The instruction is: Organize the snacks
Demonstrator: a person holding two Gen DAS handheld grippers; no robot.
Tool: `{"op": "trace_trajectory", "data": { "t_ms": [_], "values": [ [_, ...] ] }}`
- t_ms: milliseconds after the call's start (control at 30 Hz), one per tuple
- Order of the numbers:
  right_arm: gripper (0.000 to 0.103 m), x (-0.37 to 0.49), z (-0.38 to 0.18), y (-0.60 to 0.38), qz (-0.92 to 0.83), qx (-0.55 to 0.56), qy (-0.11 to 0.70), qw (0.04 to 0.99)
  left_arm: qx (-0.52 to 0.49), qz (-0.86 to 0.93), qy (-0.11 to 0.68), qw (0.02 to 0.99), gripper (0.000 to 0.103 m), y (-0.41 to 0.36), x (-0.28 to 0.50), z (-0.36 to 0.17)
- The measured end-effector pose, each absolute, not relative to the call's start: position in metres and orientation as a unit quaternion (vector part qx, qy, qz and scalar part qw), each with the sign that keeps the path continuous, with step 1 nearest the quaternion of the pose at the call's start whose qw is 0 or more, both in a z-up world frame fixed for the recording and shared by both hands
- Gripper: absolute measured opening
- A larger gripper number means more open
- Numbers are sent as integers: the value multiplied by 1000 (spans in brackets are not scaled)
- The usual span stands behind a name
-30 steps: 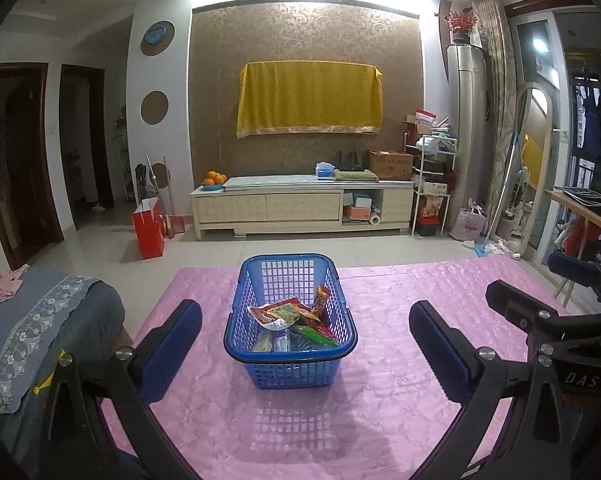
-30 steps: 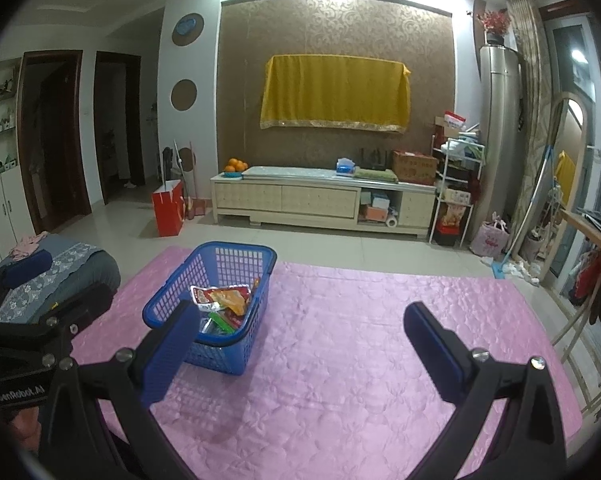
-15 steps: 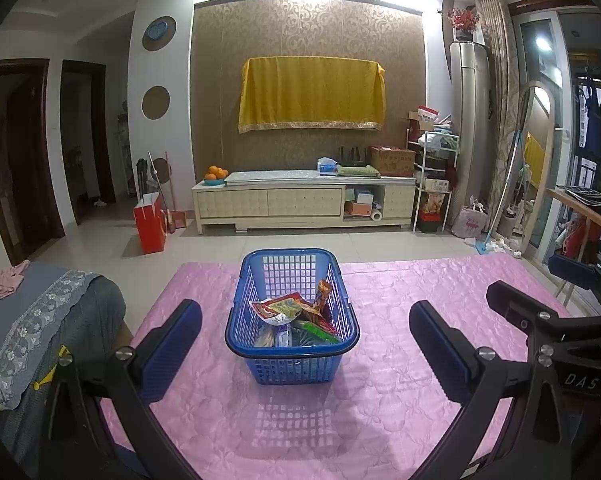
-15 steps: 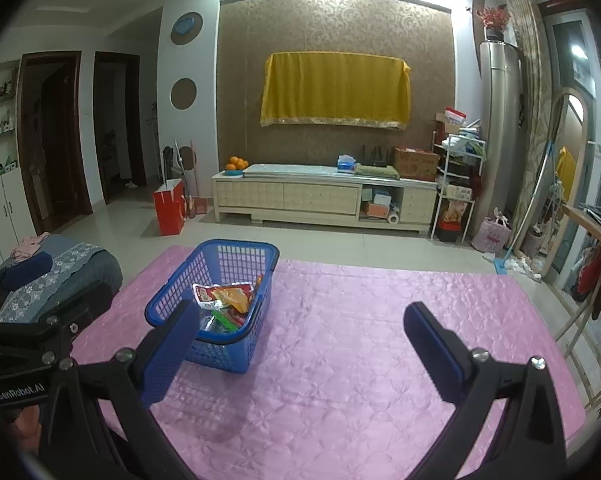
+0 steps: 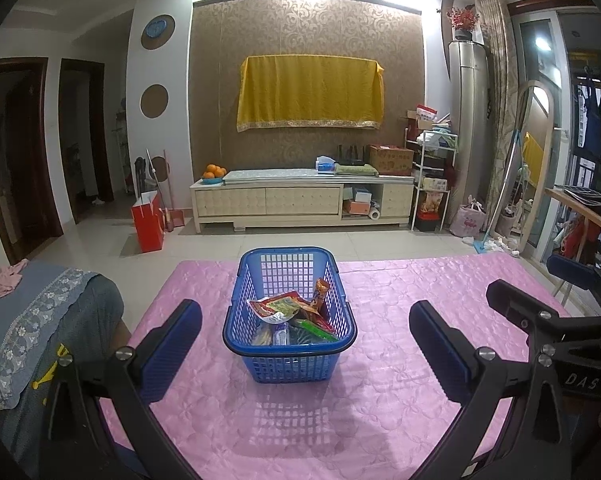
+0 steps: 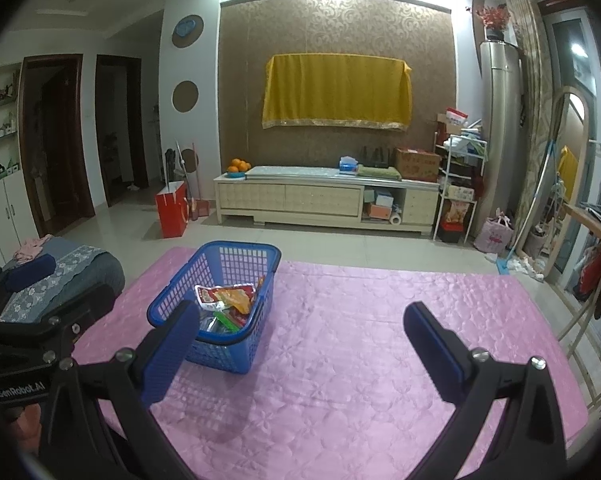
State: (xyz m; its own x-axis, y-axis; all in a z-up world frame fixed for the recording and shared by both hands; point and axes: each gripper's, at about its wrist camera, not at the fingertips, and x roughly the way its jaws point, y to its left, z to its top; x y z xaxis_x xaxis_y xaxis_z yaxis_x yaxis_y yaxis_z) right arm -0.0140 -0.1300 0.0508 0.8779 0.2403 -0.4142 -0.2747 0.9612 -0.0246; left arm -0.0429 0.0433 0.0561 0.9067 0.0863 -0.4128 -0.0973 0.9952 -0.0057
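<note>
Both my tools sit low in frame with nothing in them: left gripper [image 5: 305, 346] spread wide either side of the view, right gripper [image 6: 300, 344] just as wide apart, both hovering over the pink cloth [image 5: 400, 420], which carries no loose packets I can see. Centre frame, one blue basket [image 5: 290, 346] holds the snack packets [image 5: 288, 314], perhaps four or five, too jumbled to count, so I'd judge the job done or nearly
</note>
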Motion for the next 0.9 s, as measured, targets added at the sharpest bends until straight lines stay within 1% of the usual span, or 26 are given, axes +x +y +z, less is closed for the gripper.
{"op": "trace_trajectory", "data": {
  "t_ms": [900],
  "values": [
    [103, -17, 53, -124, 138, -38, 209, 968, -16, 51, 220, 974, 103, 48, -40, 55]
  ]
}}
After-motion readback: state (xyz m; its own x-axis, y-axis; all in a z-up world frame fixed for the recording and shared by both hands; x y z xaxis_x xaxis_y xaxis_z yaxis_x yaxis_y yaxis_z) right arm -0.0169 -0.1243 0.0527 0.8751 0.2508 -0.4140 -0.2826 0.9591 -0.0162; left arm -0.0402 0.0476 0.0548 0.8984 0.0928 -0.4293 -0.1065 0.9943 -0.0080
